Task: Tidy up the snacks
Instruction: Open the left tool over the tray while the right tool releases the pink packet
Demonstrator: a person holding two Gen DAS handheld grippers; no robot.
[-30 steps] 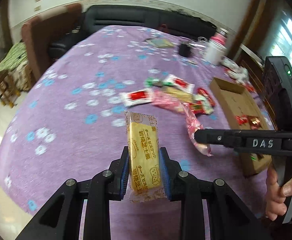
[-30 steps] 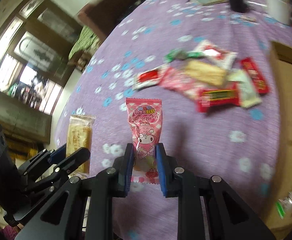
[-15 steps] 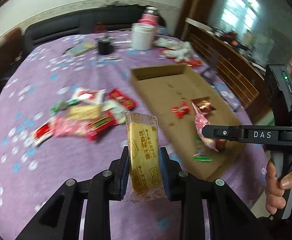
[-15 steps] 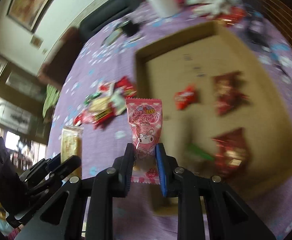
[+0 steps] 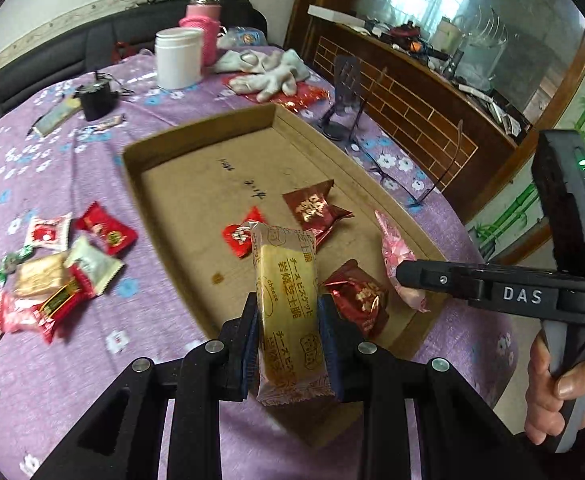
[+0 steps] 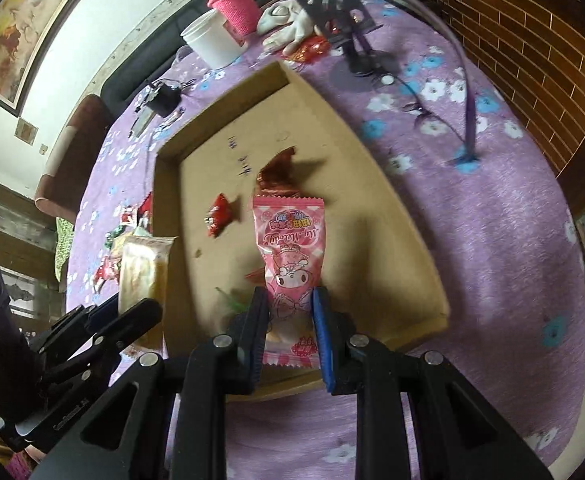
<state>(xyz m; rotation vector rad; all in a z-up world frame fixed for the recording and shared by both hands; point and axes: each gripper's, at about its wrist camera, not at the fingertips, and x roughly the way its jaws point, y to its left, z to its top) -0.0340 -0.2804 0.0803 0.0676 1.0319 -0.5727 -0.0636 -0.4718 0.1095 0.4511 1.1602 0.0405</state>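
My left gripper is shut on a yellow cheese biscuit pack, held upright over the near end of a flat cardboard tray. My right gripper is shut on a pink cartoon candy packet, also above the tray. In the left wrist view the right gripper reaches in from the right with the pink packet. In the right wrist view the left gripper shows at the left with the biscuit pack. Red and maroon wrapped snacks lie in the tray.
A heap of loose snacks lies on the purple flowered tablecloth left of the tray. Behind the tray stand a white tub, a pink bottle, gloves, a black adapter and a phone stand. A hand grips the right handle.
Both grippers swung right with their packets, from over the loose snack heap to above the cardboard tray. Both grips stayed shut.
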